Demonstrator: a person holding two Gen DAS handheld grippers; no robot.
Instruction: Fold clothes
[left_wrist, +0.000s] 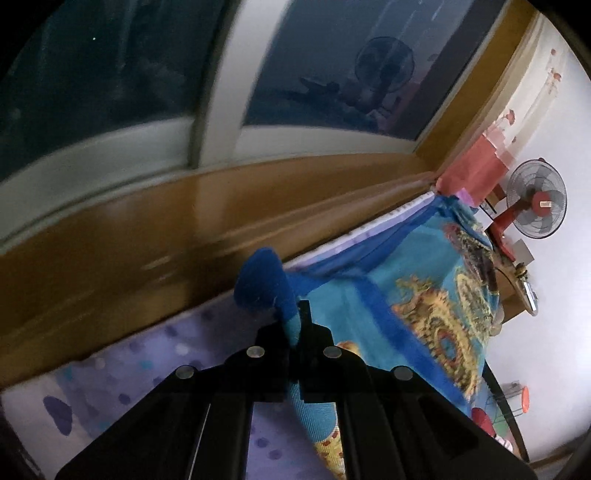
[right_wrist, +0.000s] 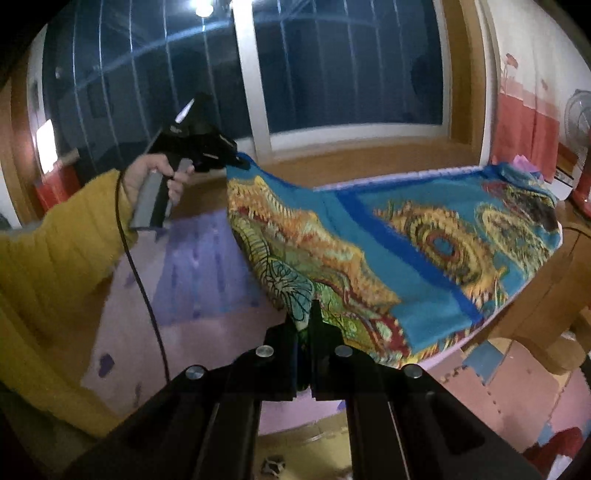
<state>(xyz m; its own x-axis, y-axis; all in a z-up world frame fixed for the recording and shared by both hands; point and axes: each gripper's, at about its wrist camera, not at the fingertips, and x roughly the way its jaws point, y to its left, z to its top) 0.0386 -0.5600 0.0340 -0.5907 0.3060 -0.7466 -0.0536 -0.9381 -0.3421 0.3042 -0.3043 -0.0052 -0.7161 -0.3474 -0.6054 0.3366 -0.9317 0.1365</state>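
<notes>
A blue cloth with yellow and orange sunflower patterns (right_wrist: 406, 251) is spread over the bed and lifted at its near edge. My left gripper (left_wrist: 295, 325) is shut on one blue corner of the cloth (left_wrist: 424, 295), which bulges above the fingers. In the right wrist view the left gripper (right_wrist: 236, 160) holds that corner high, in a hand with a yellow sleeve. My right gripper (right_wrist: 304, 317) is shut on the other near corner of the cloth, lower and closer to me.
A lilac dotted bed sheet (right_wrist: 192, 258) lies under the cloth. A wooden sill (left_wrist: 184, 221) and dark window run behind the bed. A red standing fan (left_wrist: 535, 203) and red curtain (right_wrist: 524, 133) are at the right. Foam floor mats (right_wrist: 509, 398) lie below.
</notes>
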